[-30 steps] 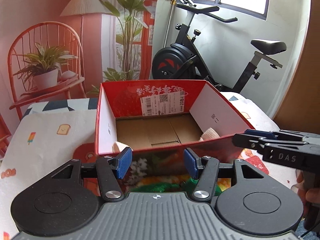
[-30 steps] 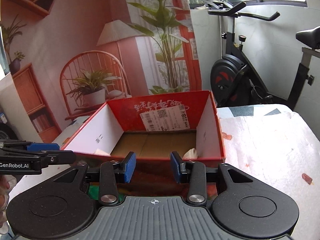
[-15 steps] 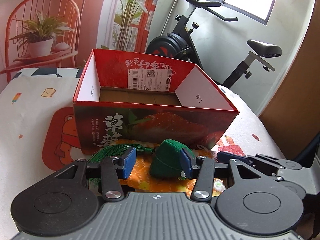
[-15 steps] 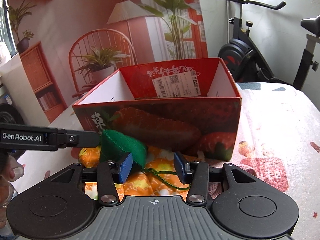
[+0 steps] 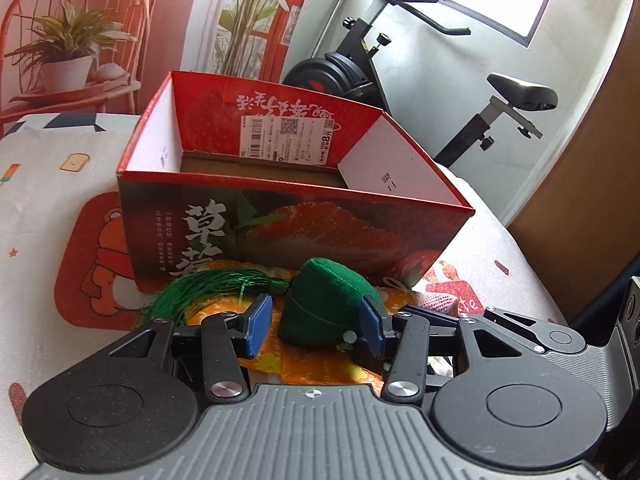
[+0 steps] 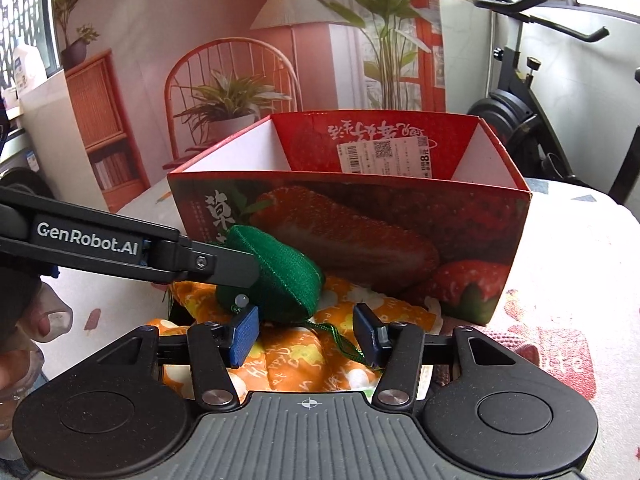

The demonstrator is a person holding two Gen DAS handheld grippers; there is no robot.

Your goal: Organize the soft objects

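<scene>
Left wrist: left gripper (image 5: 316, 326) spread around green plush (image 5: 326, 304), right pad touching, left pad clear; strawberry box (image 5: 280, 220) just ahead.
Right wrist: right gripper (image 6: 306, 336) jaws opening, only orange cloth (image 6: 304, 360) between; plush ahead-left.

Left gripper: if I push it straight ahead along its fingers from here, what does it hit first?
Most likely the green stuffed pouch, already between the left gripper fingers and close against the right-hand pad. Just behind it stands the strawberry box front wall, though depth there is hard to judge.
</scene>
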